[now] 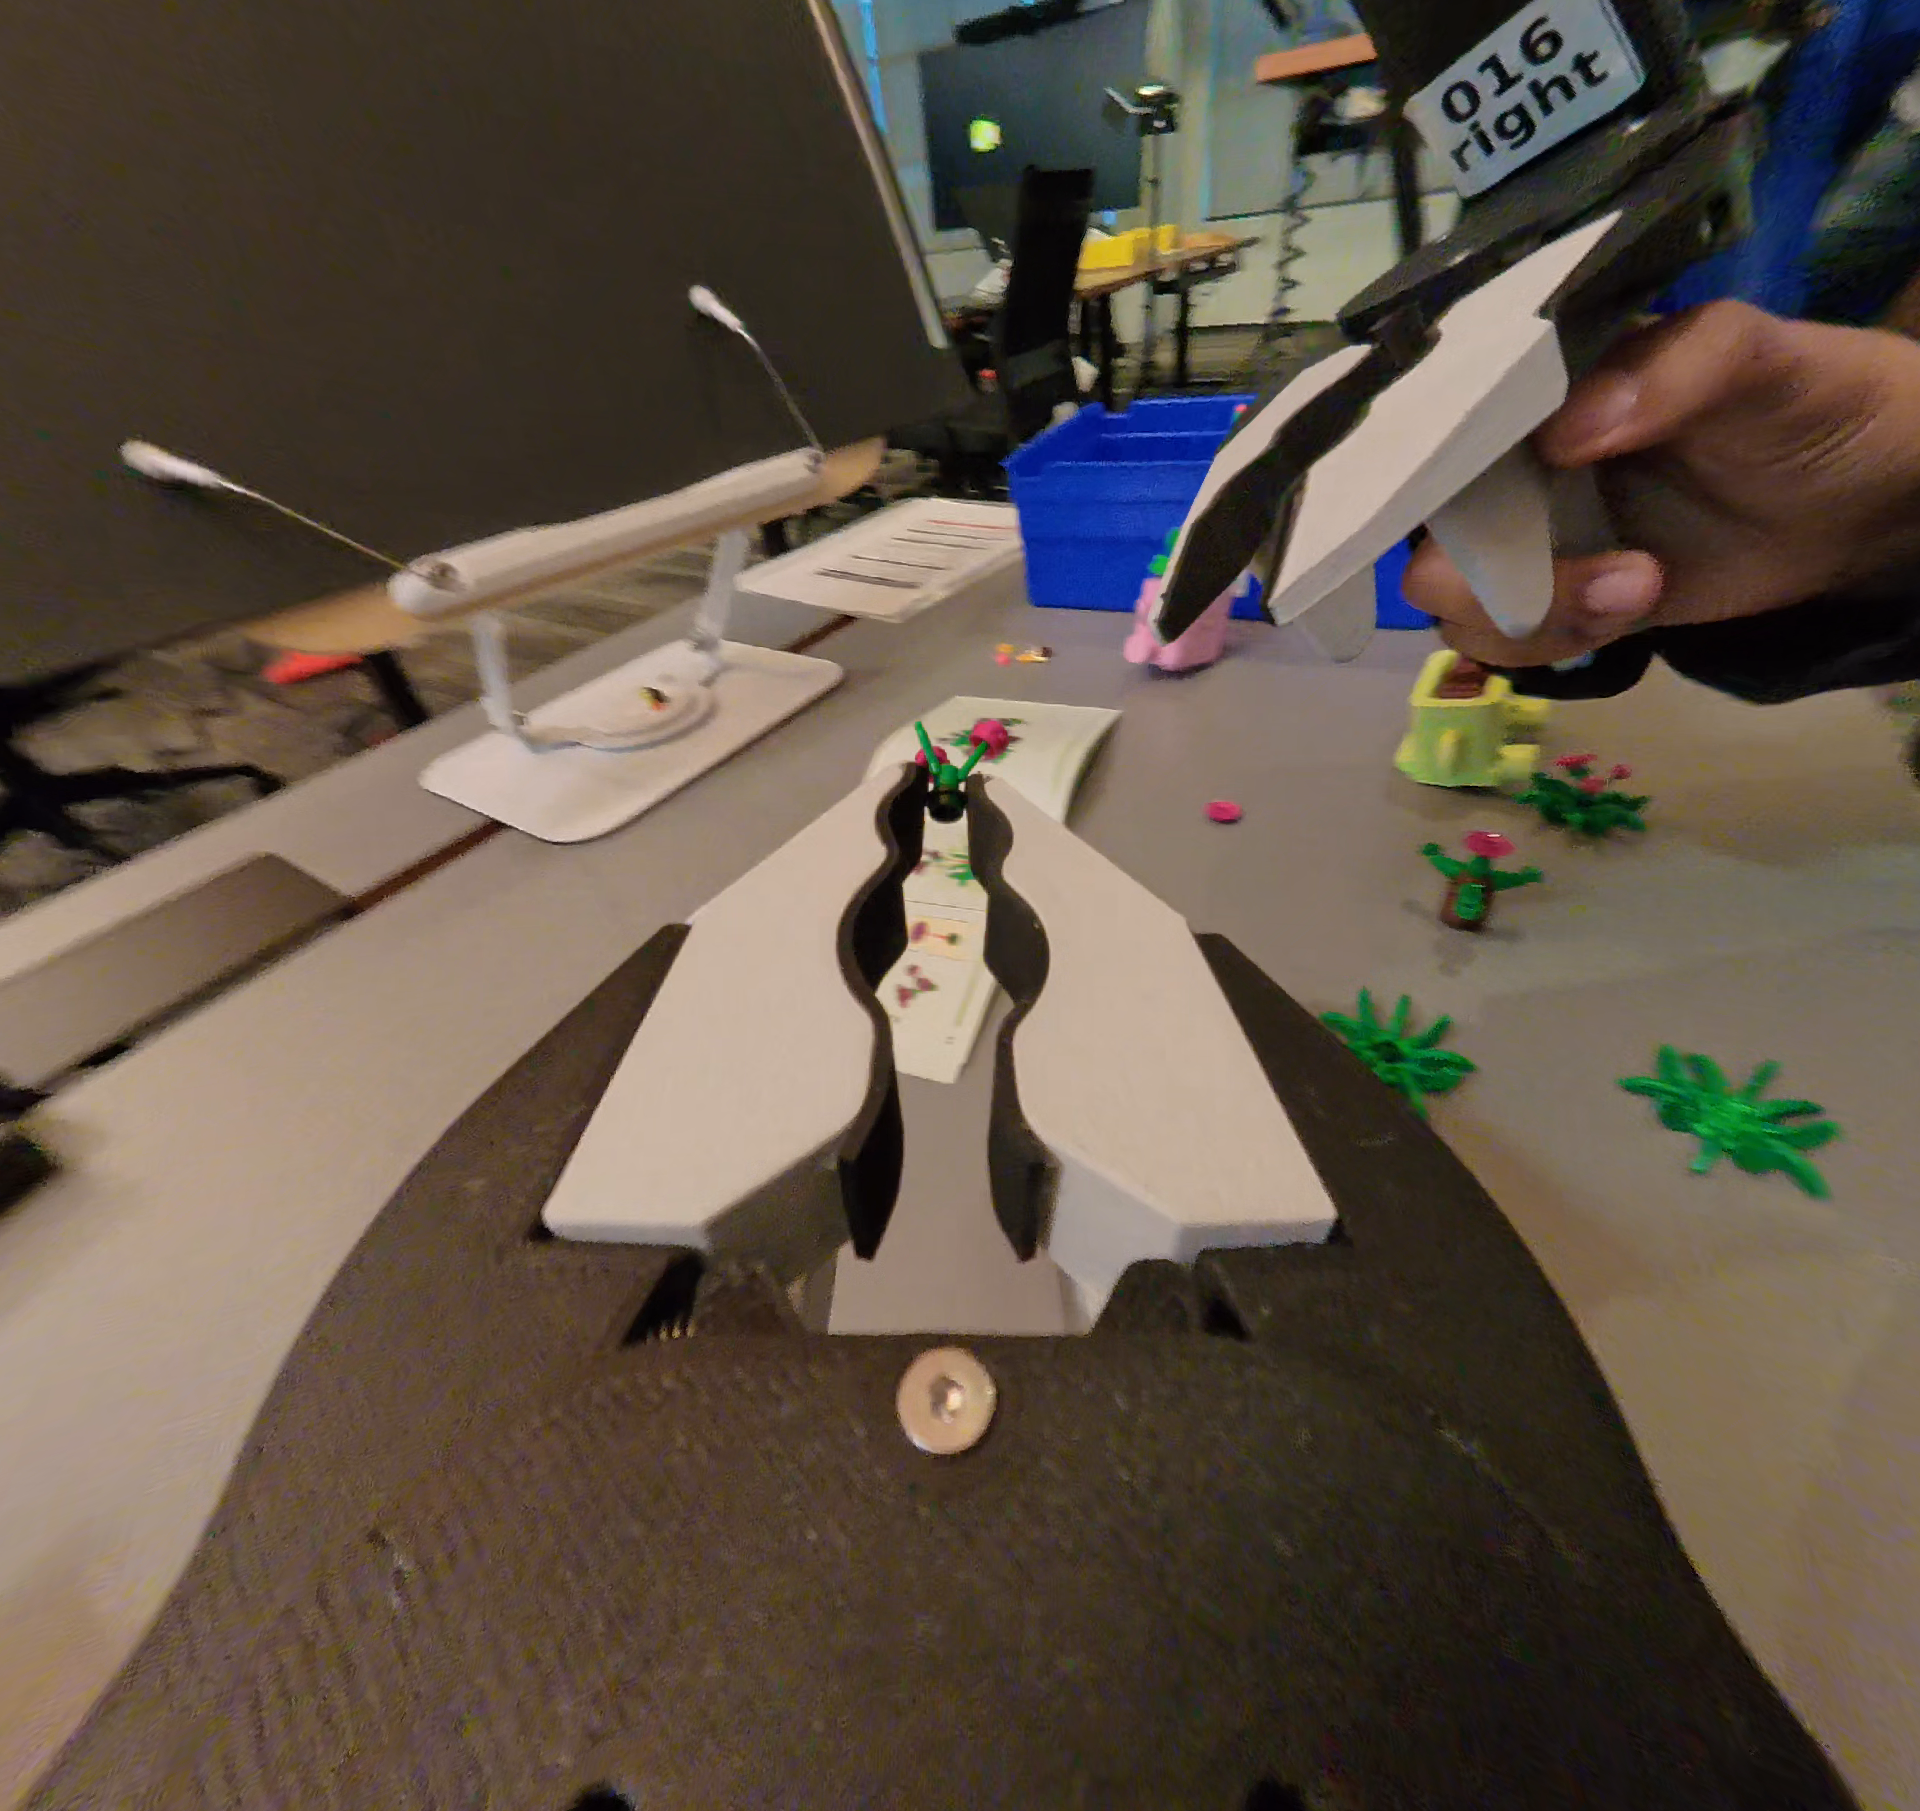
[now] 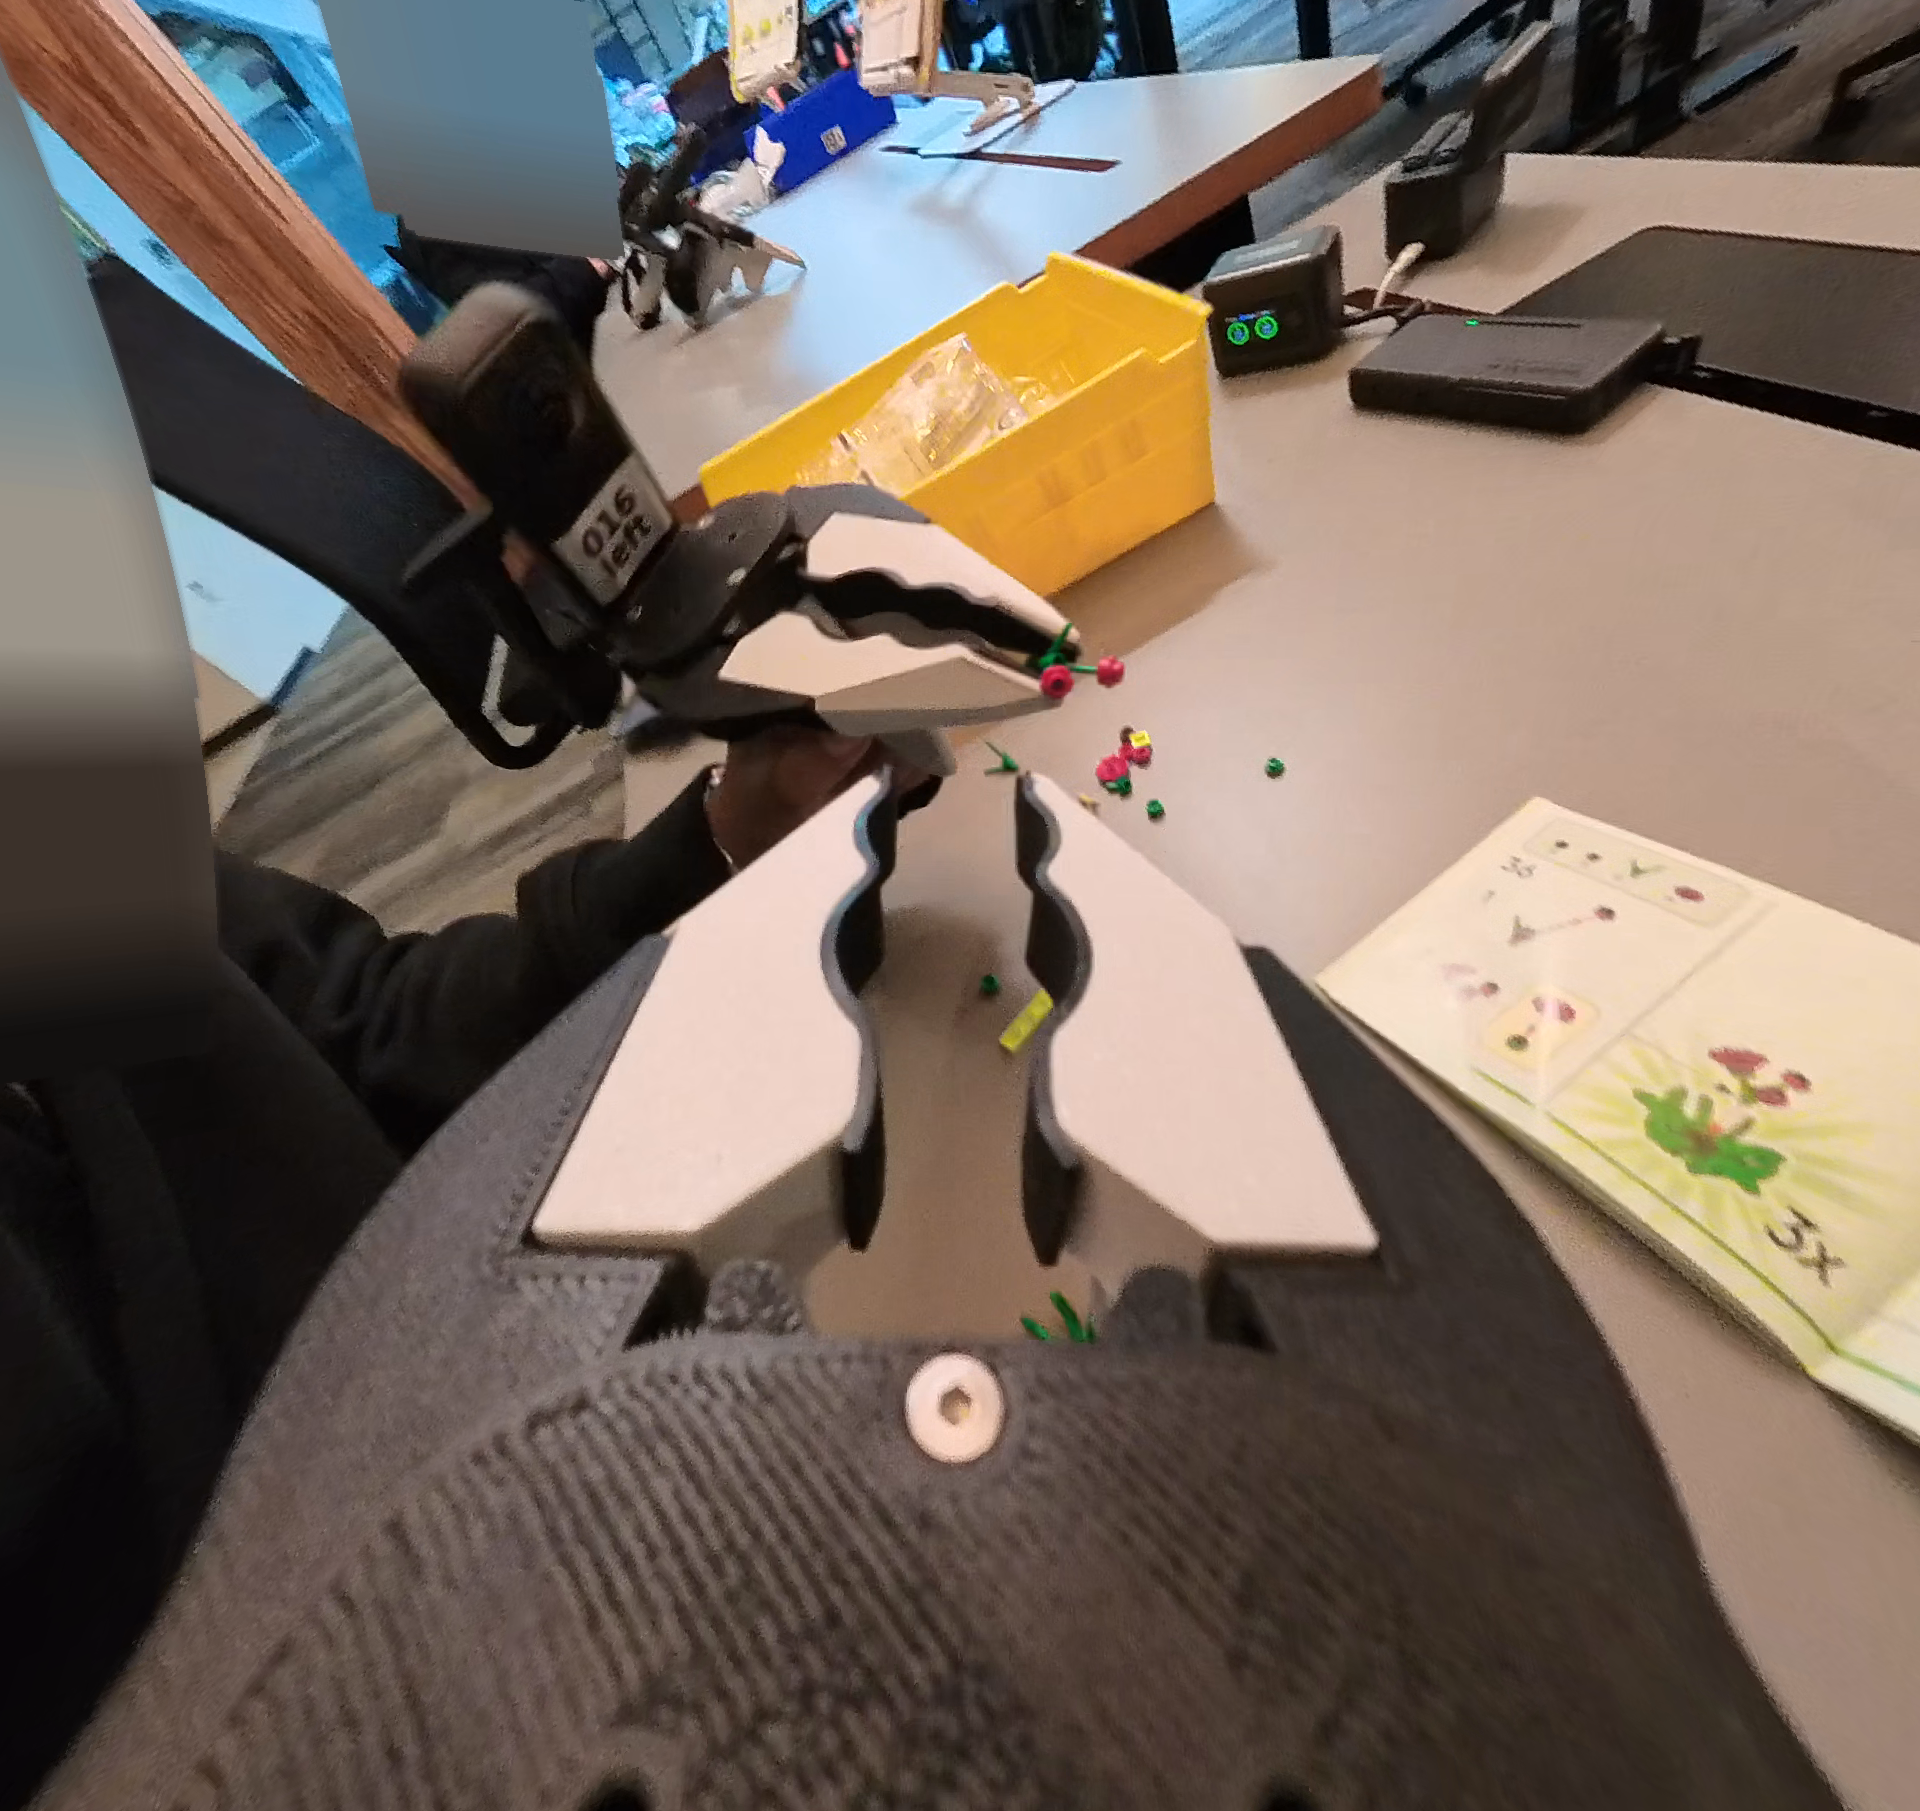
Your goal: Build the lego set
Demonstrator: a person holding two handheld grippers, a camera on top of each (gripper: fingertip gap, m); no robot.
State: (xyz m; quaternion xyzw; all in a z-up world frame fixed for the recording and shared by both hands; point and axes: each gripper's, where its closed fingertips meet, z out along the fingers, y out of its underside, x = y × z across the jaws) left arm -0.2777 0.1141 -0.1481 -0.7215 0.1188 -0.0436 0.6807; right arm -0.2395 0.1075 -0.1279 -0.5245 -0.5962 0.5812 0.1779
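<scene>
My left gripper [image 1: 945, 795] is shut on a small green stem with pink flower buds [image 1: 948, 769], held above the open instruction booklet [image 1: 1039, 753]. The right wrist view shows this left gripper [image 2: 1049, 665] raised over the table with the stem [image 2: 1081, 672] sticking out of its tips. My right gripper [image 2: 954, 795] is open and empty, hovering over the grey table. In the left wrist view it [image 1: 1252, 618] hangs at the upper right, held by a hand. Loose pink and green pieces [image 2: 1122, 769] lie beyond it.
Green leaf pieces [image 1: 1397, 1044], a small plant in a brown pot [image 1: 1475, 878], a yellow-green pot [image 1: 1465, 722] and a pink build [image 1: 1184, 634] stand right. A blue bin [image 1: 1122, 504] and white stand [image 1: 623, 722] sit behind. A yellow bin [image 2: 997, 431], black devices [image 2: 1507, 374] and the booklet [image 2: 1662, 1055] surround my right gripper. Spacing between my two grippers at the tips: around 5 cm.
</scene>
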